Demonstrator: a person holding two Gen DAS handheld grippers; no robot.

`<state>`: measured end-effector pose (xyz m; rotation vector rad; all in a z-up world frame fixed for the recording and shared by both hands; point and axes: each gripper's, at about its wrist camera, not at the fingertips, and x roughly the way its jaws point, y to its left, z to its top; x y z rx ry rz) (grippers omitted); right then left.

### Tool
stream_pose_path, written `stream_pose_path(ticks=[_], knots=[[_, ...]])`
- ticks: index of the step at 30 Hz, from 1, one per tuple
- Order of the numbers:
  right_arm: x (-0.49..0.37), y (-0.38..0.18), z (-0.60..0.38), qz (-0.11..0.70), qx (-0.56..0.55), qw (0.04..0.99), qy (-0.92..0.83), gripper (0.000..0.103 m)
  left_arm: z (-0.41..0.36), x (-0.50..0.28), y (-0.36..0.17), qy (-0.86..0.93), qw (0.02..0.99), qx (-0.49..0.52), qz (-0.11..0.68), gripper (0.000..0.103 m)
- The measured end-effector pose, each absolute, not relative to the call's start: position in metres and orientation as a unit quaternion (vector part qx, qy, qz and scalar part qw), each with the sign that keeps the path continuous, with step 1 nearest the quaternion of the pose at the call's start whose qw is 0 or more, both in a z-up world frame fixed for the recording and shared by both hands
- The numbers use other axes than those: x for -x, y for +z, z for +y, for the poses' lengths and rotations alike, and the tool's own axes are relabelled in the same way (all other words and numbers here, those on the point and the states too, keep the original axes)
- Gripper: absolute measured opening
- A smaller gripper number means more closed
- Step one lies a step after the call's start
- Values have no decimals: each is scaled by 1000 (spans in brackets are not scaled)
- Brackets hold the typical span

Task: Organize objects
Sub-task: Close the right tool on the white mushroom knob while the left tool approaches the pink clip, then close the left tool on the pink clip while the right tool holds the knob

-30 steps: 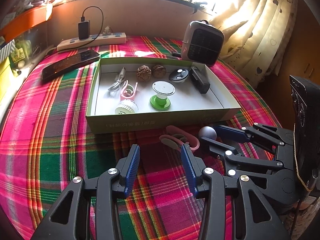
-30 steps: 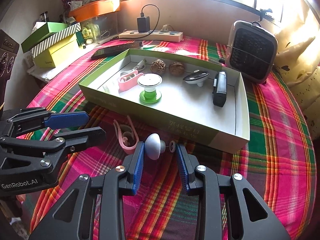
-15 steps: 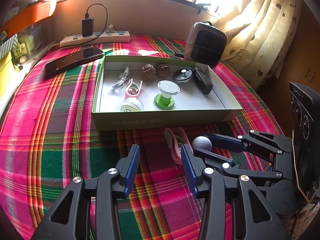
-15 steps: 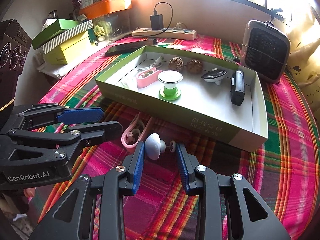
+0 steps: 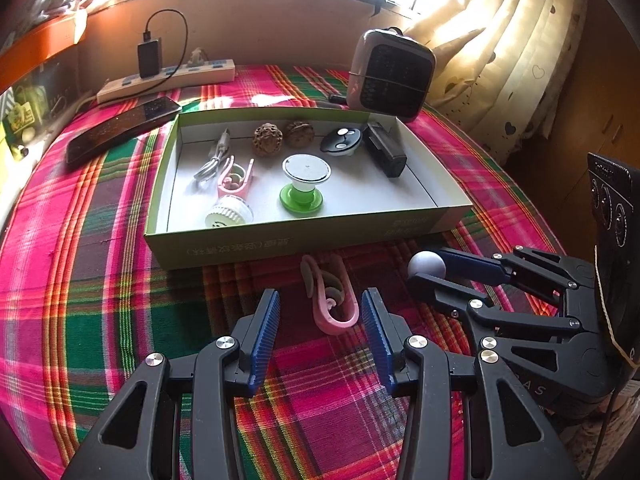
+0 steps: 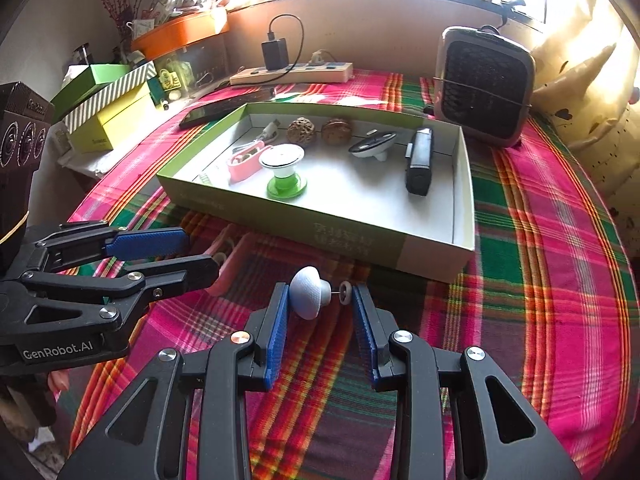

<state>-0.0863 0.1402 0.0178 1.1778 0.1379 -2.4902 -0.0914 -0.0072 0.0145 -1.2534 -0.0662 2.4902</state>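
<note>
The right gripper (image 6: 320,304) is clamped on a small grey mushroom-shaped knob (image 6: 307,297), one pad against its rounded cap and the other against the little disc at the end of its thin pin; it looks light and hard, and since the smooth dome could slip sideways, this end-to-end hold seems the safer one. The left gripper (image 5: 320,312) stands open, its pads on either side of the curved end of a pink clip (image 5: 330,300) lying on the plaid tablecloth (image 5: 100,300) just in front of the green-sided box (image 5: 280,246). The clip looks like thin springy plastic, light and slightly flexible, so a hold across its closed bend should be firmer than one on the two free prongs. A similar pink clip already lies in the box. "GenRobot.AI" is printed on the left gripper's body in the right wrist view; the box's front wall carries pale characters too faint to read.
</note>
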Motion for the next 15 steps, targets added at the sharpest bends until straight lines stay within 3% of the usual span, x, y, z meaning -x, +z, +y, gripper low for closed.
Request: stream_pose_path(ticks=[15], knots=[[88, 16, 148, 42, -419, 186, -888, 33, 9, 99, 6, 885, 146, 441, 18, 41]])
